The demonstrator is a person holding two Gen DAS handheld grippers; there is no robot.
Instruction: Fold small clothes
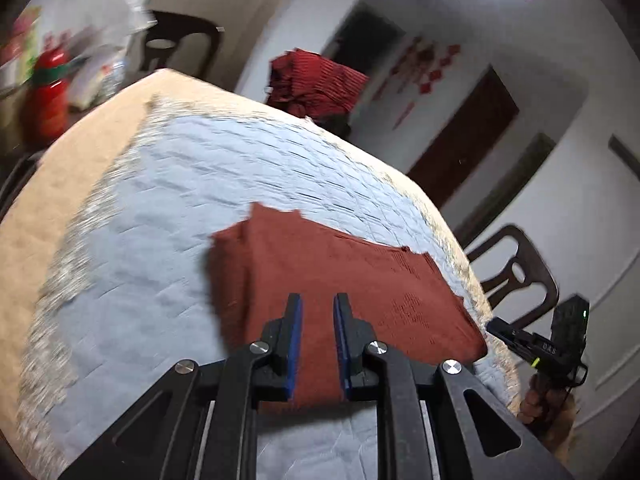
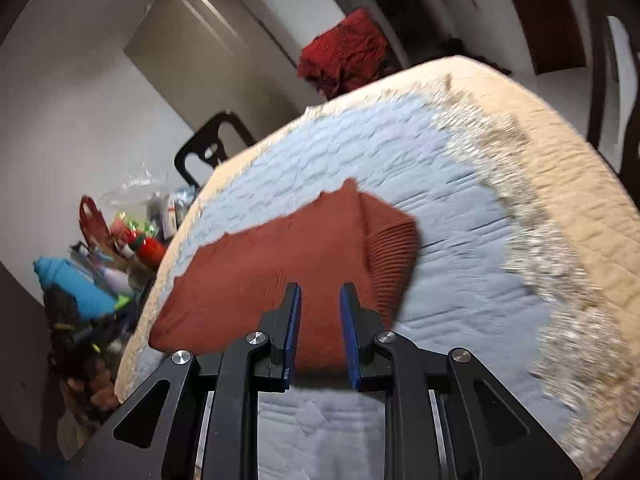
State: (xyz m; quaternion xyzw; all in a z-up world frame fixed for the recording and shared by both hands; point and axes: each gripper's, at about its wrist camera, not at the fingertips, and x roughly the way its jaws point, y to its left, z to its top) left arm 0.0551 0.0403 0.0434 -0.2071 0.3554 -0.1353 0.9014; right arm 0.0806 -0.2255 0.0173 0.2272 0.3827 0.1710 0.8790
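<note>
A rust-red knitted garment (image 1: 320,280) lies folded on a pale blue quilted mat (image 1: 200,168) on the table. My left gripper (image 1: 318,308) is open, with its blue-padded fingers just above the garment's near edge and nothing between them. My right gripper (image 2: 320,300) is open too, over the near edge of the same garment (image 2: 280,260), whose ribbed cuff (image 2: 392,248) lies folded at the right. The right gripper also shows in the left wrist view (image 1: 552,336), off the table's right edge.
The mat (image 2: 440,184) lies on a beige tablecloth (image 2: 560,168) with a fringed border. A red striped cloth pile (image 1: 316,80) sits behind the table's far edge. Dark chairs (image 1: 516,276) stand around the table. A red bottle (image 1: 50,92) and clutter (image 2: 100,264) lie to one side.
</note>
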